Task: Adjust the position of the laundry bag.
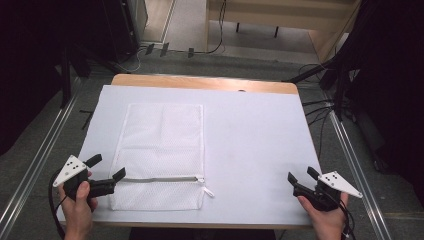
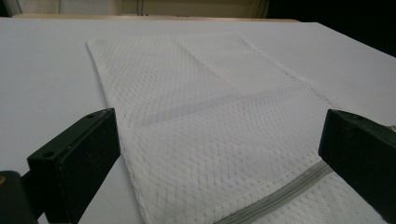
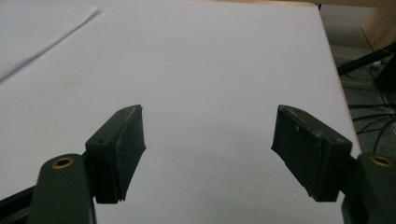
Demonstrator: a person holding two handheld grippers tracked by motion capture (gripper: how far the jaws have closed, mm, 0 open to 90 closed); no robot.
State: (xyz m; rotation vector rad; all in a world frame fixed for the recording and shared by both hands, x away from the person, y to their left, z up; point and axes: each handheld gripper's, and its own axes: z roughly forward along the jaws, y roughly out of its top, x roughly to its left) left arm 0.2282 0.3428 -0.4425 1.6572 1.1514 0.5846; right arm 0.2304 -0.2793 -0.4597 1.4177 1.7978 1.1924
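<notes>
Left gripper (image 1: 106, 167), held at the near left corner of the desk (image 1: 260, 150): jaws spread wide and empty, one tip just off the left edge of the mesh bag (image 1: 162, 150) and the other over that edge, level with the zipper (image 1: 160, 179). In the left gripper view the jaws bracket the bag's (image 2: 219, 135) near left part, with the grey zipper band (image 2: 280, 196) running toward the right-hand jaw. The bag lies flat on the left half of the desk, its long axis running from near edge to far edge; the zipper crosses it close to the near end, with the pull tab (image 1: 206, 190) at the bag's right side. Right gripper (image 1: 302, 176), at the near right corner: jaws likewise wide apart, holding nothing, aimed over bare desk surface (image 3: 210, 84), with the bag's edge (image 3: 46, 42) far off at upper left. The left gripper is judged much the nearer to the bag; the right would have to cross bare desk leftward to reach the pull tab.
</notes>
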